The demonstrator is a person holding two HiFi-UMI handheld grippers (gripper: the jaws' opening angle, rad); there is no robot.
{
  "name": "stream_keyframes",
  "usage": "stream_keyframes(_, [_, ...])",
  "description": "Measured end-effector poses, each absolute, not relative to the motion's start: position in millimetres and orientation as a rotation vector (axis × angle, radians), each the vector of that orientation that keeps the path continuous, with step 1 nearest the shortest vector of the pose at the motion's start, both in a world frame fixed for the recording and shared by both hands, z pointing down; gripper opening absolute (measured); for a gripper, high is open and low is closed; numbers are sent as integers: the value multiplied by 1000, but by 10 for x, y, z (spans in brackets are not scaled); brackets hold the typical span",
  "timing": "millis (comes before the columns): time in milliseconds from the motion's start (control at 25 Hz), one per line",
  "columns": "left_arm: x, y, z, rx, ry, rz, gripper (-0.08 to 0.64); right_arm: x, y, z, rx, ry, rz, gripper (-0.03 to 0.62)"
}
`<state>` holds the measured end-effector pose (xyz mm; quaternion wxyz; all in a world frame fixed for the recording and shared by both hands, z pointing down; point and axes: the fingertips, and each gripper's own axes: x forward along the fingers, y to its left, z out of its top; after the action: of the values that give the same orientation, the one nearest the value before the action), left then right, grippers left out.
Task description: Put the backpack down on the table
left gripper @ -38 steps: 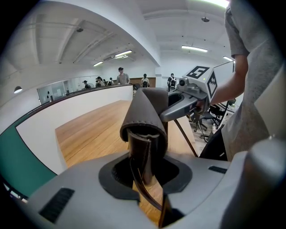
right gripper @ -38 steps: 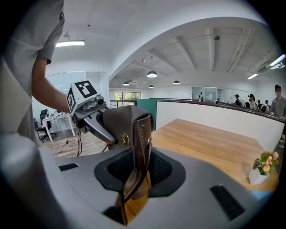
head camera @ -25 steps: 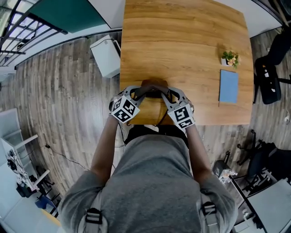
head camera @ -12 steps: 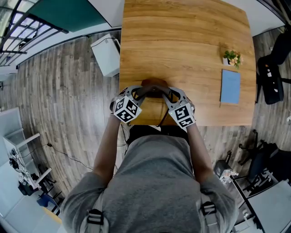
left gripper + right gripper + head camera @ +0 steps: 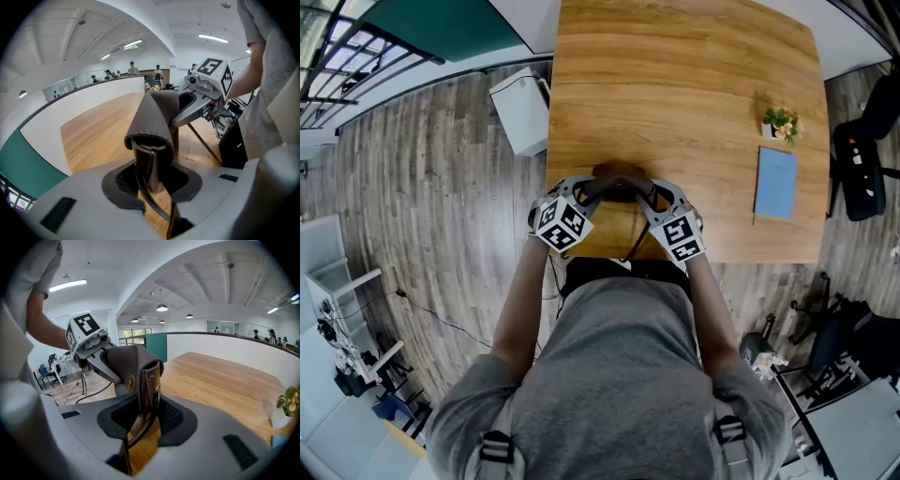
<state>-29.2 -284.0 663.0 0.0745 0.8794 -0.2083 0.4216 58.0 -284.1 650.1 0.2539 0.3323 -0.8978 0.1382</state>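
The backpack (image 5: 617, 176) stands at the near edge of the desk (image 5: 675, 84), just in front of the person, and its brown leather handle (image 5: 140, 366) rises between the two grippers. In the head view the bag and both grippers are at the same place as a second ago, so I judge that the bag already rests on the wood.

What has changed is small: the fingers of the right gripper (image 5: 652, 195) have just been opening. The handle is between them, but a gap with wood behind it shows beside the strap, so they no longer seem to press on it. The fingers of the left gripper (image 5: 586, 192) are narrow and closed on the other end of the handle.

To my reading the setting-down is nearly finished and the release has begun on the right side; the left must also let go. The soft handle may fall over when freed.

Farther on the desk, well apart, are a small plant (image 5: 779, 122) and a blue book (image 5: 775, 183).
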Motion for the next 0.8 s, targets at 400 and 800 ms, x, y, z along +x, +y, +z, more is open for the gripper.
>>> stream_keyframes(400, [-243,-2876,6660,2617,-659,1236,192,671,-2871,6436,935,-2469,388,195])
stream_keyframes(800, [-344,-2935,6655,2553,-743,1195,256,771,-2875,6366,970,-2481,406,215])
